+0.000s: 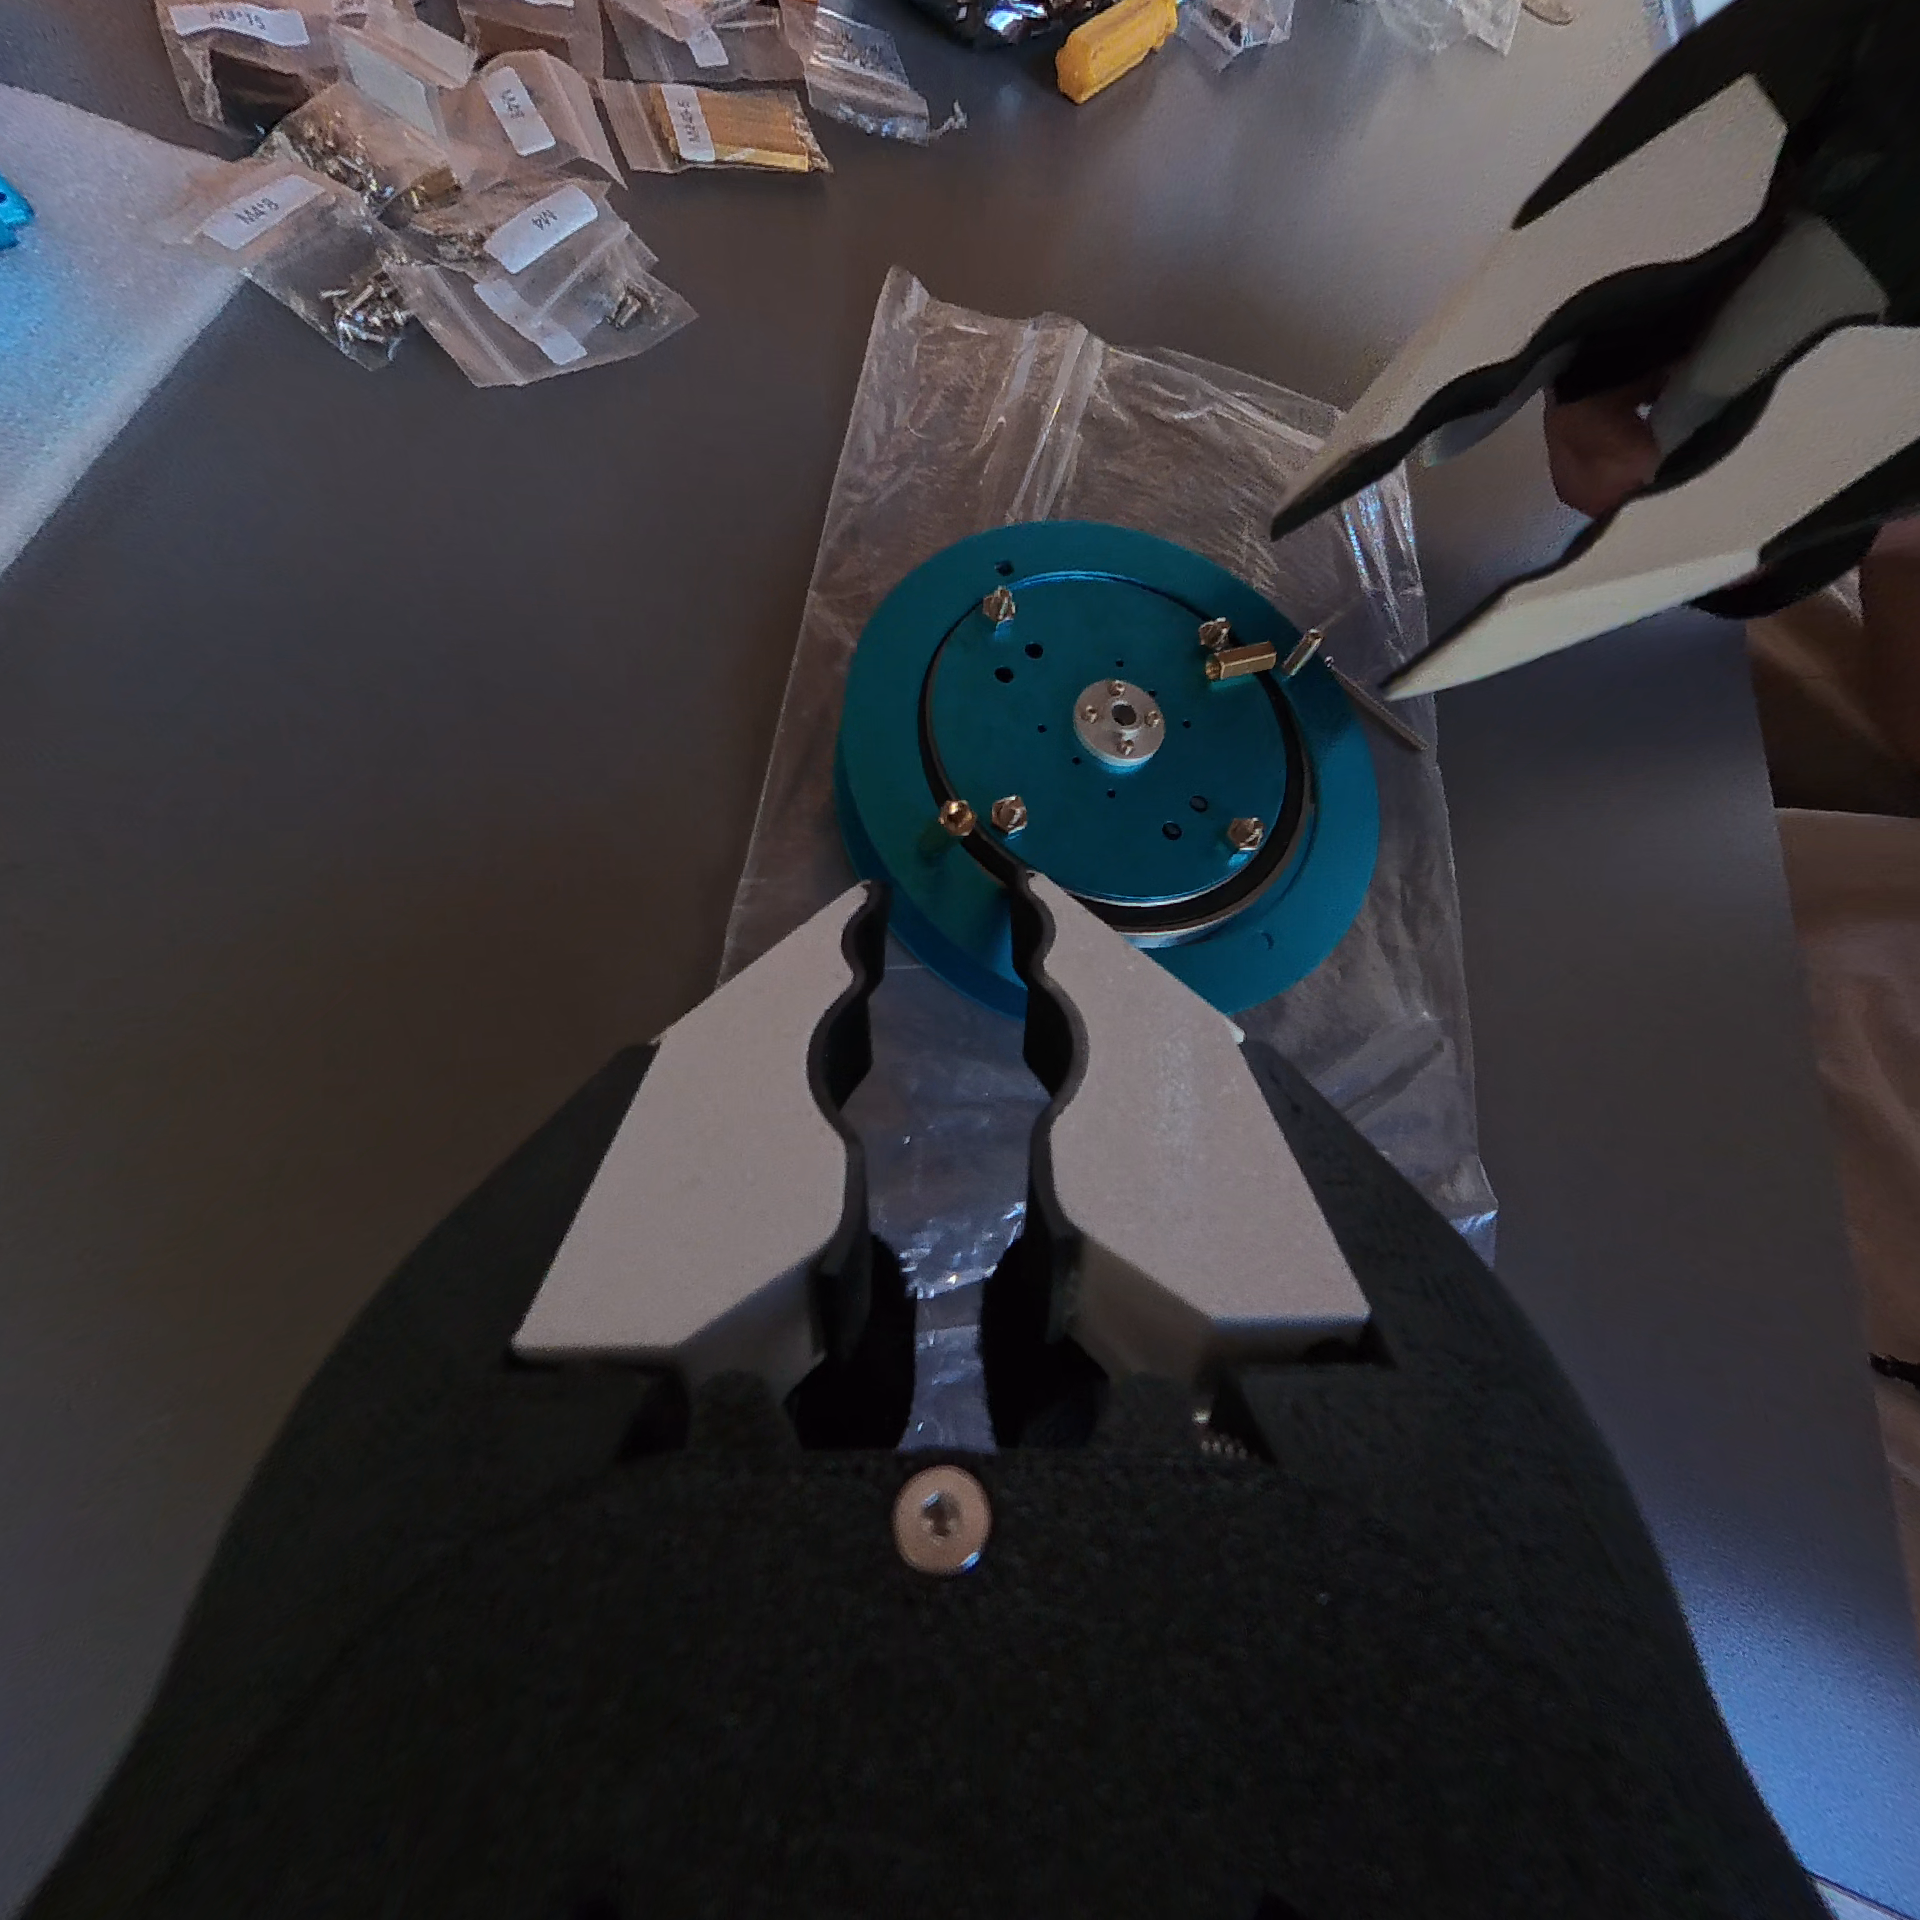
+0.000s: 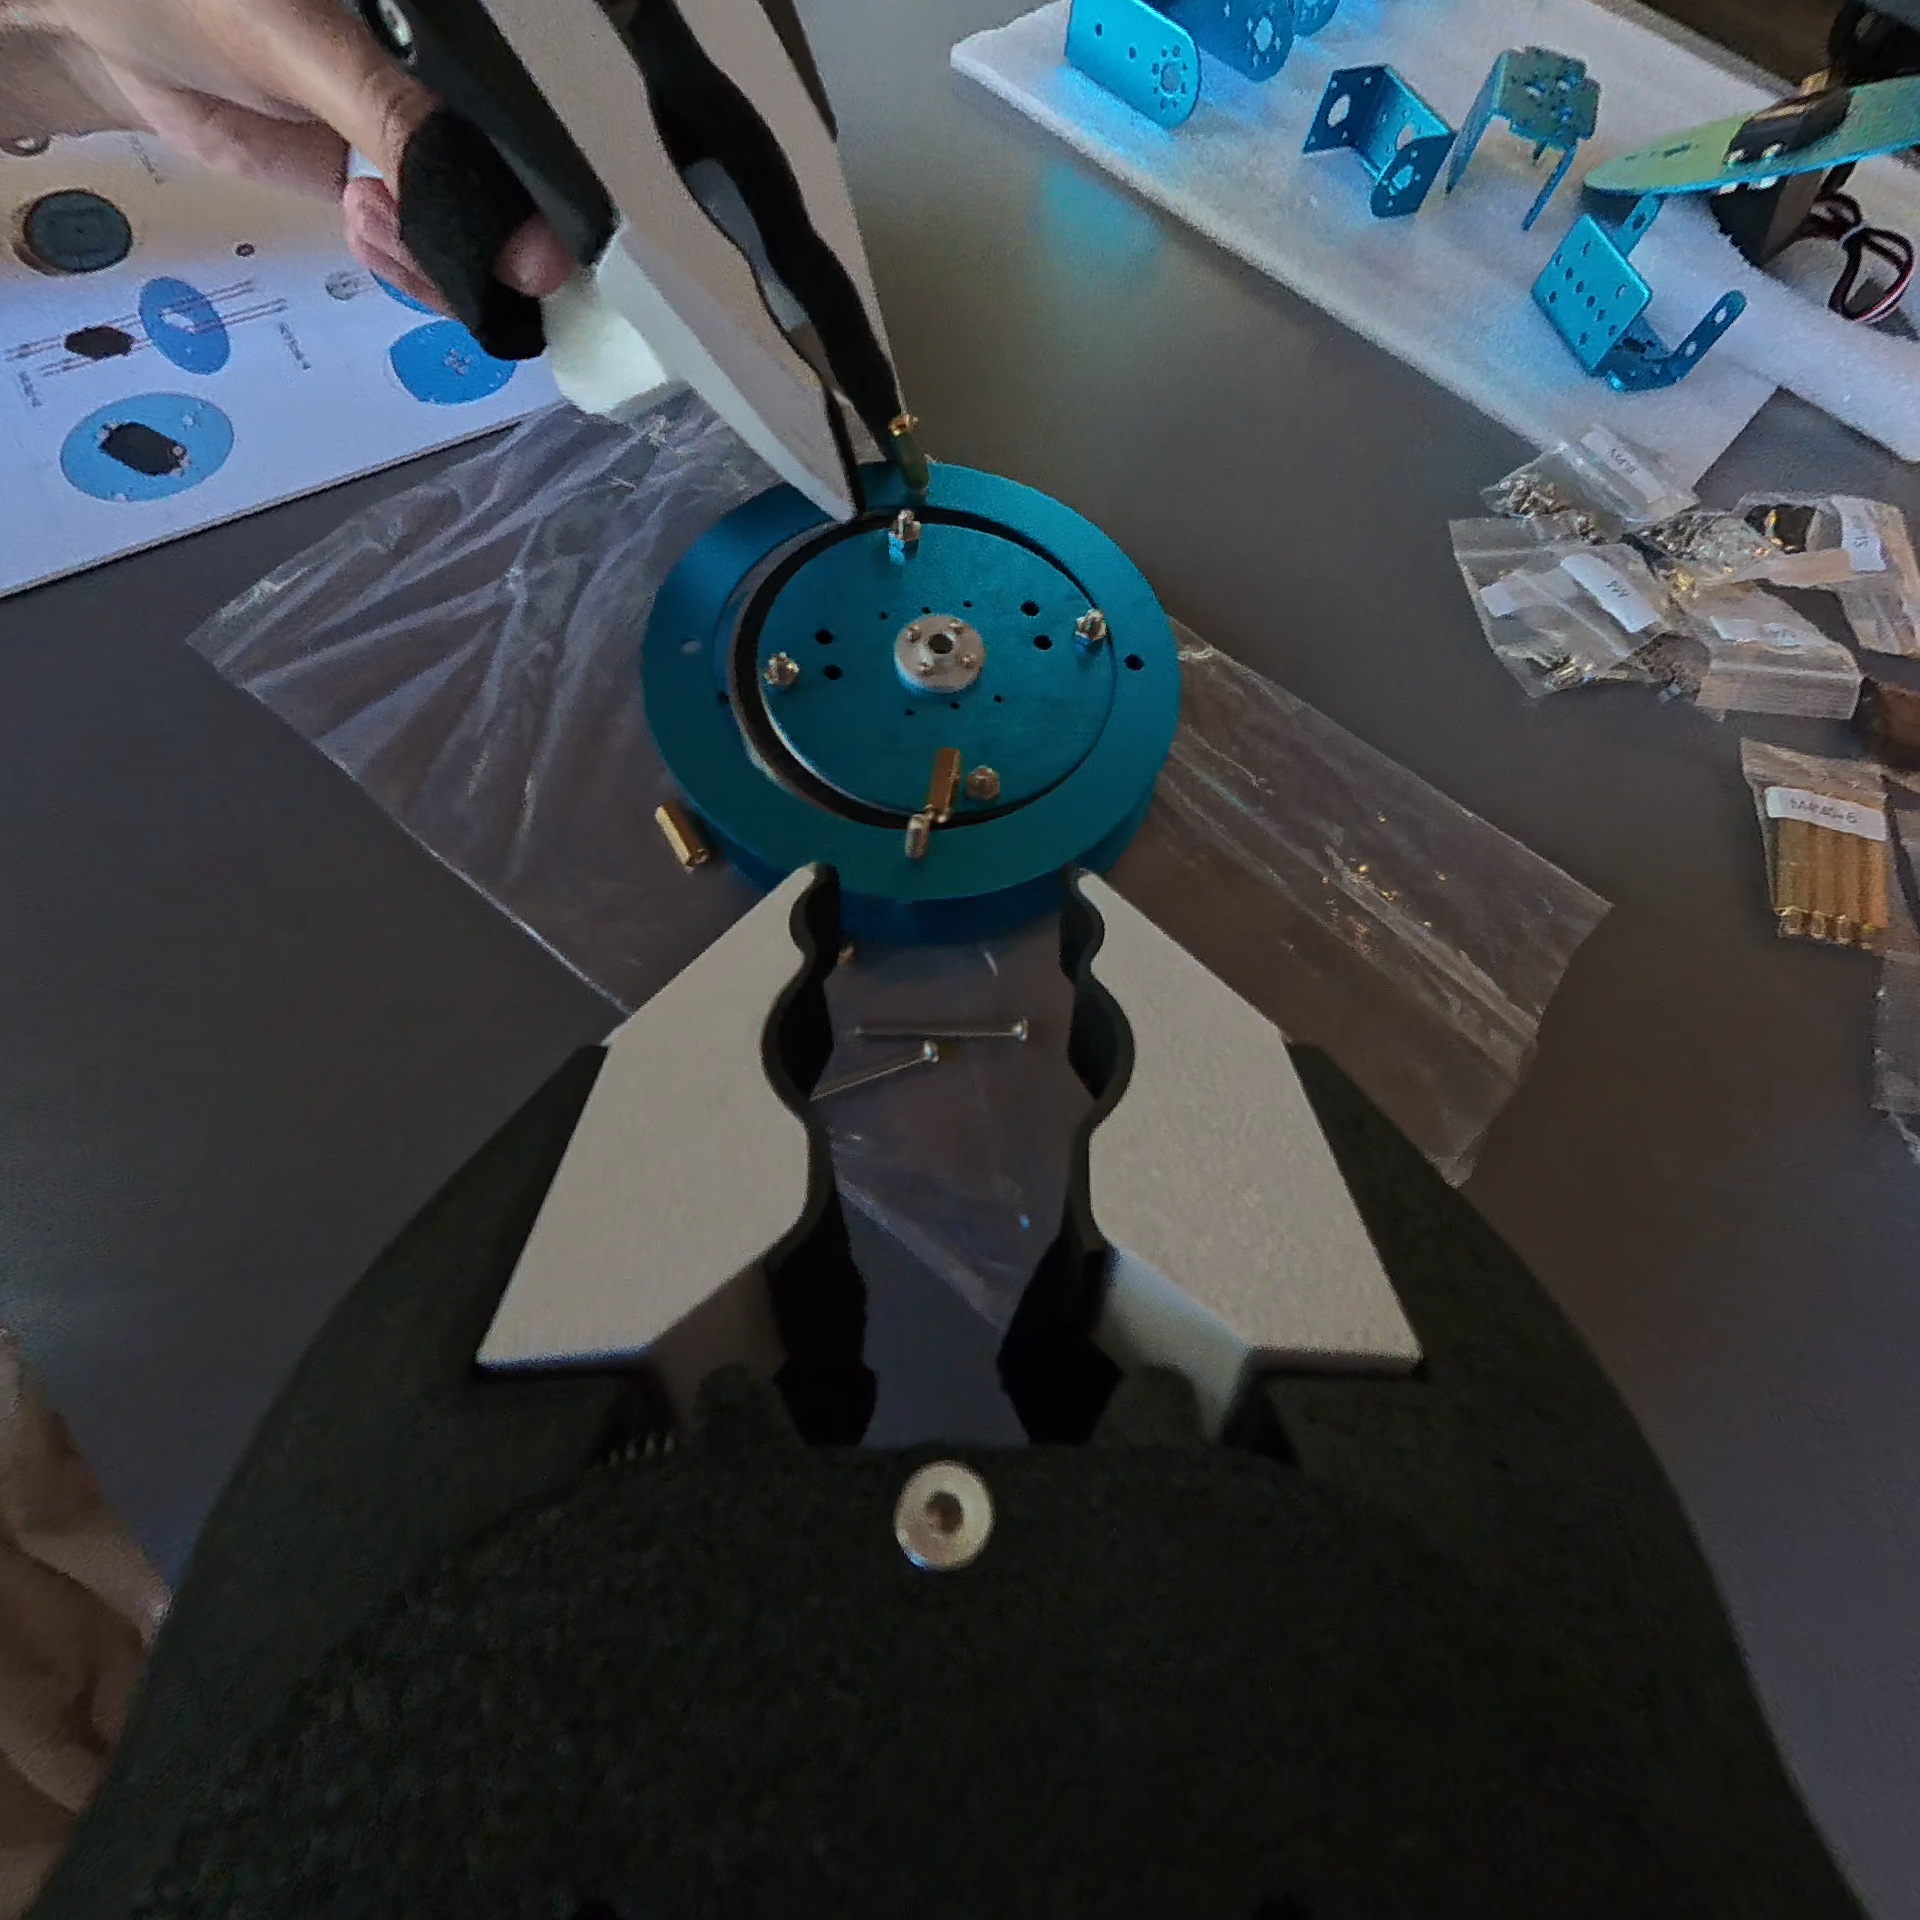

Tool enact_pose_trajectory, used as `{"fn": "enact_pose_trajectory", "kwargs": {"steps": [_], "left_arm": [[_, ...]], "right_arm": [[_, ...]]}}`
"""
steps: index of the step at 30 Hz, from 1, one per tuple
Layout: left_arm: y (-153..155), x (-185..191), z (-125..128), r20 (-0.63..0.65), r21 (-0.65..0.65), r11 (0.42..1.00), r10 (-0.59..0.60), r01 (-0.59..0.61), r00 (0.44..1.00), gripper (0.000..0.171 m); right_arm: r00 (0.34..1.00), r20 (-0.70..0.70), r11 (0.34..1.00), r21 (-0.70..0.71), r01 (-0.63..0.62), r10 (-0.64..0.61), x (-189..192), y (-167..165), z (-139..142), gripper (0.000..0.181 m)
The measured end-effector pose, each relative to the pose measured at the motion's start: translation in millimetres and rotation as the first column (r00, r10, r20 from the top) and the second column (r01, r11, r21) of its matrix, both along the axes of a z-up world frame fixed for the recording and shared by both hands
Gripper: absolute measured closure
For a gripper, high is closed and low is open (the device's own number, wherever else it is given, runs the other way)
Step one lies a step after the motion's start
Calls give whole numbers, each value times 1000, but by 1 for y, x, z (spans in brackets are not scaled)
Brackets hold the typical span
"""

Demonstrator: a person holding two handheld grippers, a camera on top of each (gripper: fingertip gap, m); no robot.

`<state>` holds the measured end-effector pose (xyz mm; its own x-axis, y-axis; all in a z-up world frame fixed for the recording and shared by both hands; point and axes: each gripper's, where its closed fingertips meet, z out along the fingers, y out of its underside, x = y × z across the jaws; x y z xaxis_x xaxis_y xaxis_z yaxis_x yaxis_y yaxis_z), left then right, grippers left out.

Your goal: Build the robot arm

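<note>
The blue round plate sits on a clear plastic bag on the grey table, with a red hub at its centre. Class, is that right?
Not quite. The hub at the centre of the blue round plate is silver metal, not red; the right wrist view shows it plainly. The rest stands: the plate sits on a clear plastic bag on the grey table.

**Q:** Which items carry writing?

**A:** Two kinds. First, white labels [image 1: 540, 229] on the small clear bags [image 1: 436, 208] of screws and brass parts. There is one label per bag, each with a short printed code.

**Q:** Legibility?

**A:** Several codes are sharp, while others are creased or blurred. In the right wrist view, one bag of brass standoffs [image 2: 1829, 883] has the same kind of label.

**Q:** And the second kind?

**A:** A printed instruction sheet [image 2: 260, 416] with blue part diagrams and small captions that are too fine to make out.
</note>
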<state>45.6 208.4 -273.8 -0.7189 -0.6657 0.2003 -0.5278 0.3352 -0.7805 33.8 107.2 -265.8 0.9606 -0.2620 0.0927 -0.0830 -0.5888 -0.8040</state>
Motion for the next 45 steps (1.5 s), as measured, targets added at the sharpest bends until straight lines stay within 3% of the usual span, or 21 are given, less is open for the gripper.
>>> {"fn": "enact_pose_trajectory", "kwargs": {"steps": [5, 20, 28, 31, 36, 45], "left_arm": [[0, -1, 0, 2, 14, 1000, 1, -1, 1000, 149], [4, -3, 0, -55, -25, 1000, 5, -7, 998, 147], [5, -2, 0, -50, -22, 1000, 4, -5, 999, 148], [7, 3, 11, 32, -22, 1000, 13, -13, 999, 147], [7, 12, 25, 225, 12, 1000, 10, -13, 974, 145], [6, 15, 7, 233, 94, 995, -8, -15, 973, 162]], "right_arm": [[999, 29, 1000, 5, 15, -15, -2, 6, -7, 135], [997, -72, 998, 41, 44, -41, 24, 0, -9, 139], [977, -215, 994, 106, 22, 2, 6, 2, -3, 165], [985, -164, 982, 189, -13, 45, 2, 8, 13, 168], [993, -109, 993, 116, -23, 36, 6, 15, 4, 167], [998, -61, 997, 72, -1, 6, 14, 19, -6, 177]]}}
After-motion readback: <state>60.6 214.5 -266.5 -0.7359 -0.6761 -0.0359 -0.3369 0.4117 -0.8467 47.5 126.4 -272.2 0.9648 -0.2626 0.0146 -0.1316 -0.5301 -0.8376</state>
